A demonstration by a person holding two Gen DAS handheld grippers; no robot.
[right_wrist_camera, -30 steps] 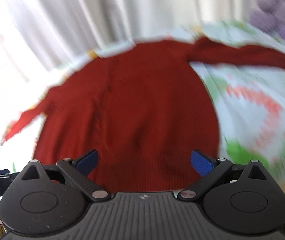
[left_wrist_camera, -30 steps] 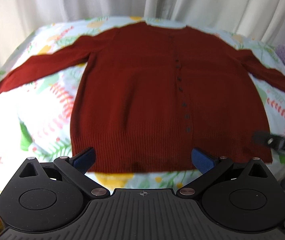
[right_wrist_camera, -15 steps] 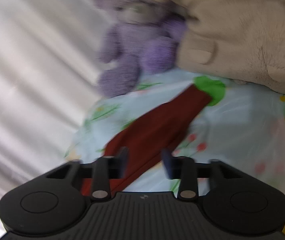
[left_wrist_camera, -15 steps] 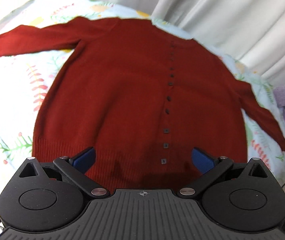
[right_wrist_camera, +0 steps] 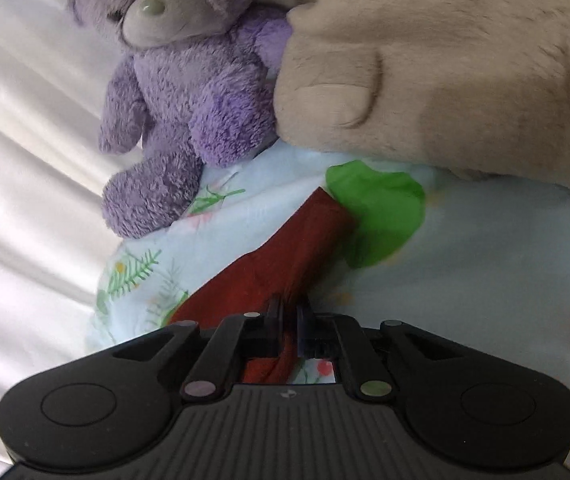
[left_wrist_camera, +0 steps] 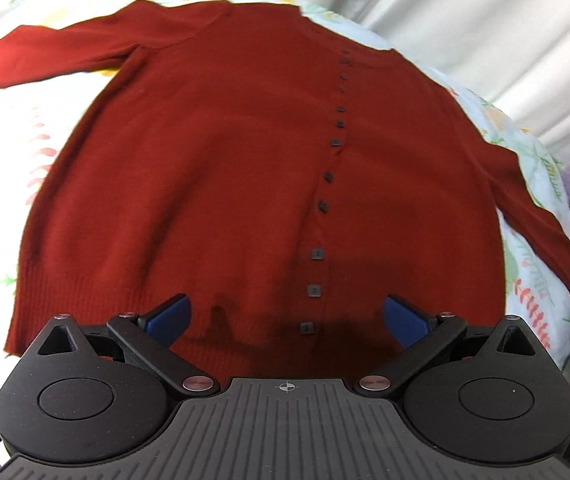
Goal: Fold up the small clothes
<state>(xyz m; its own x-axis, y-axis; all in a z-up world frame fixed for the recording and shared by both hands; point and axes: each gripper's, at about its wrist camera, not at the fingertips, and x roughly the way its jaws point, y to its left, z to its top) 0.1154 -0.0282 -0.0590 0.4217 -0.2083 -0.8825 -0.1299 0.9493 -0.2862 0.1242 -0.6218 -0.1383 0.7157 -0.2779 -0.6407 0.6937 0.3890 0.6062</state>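
With jaws pinching cardigan sleeve (right_wrist_camera: 285, 264), right gripper (right_wrist_camera: 289, 312).

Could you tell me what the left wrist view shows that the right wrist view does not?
Only the left wrist view shows the whole red cardigan lying flat, its button row, and the open left gripper above the hem. Only the right wrist view shows the right gripper shut on the sleeve, and a beige plush. Both show the floral sheet, the purple teddy and the curtain.
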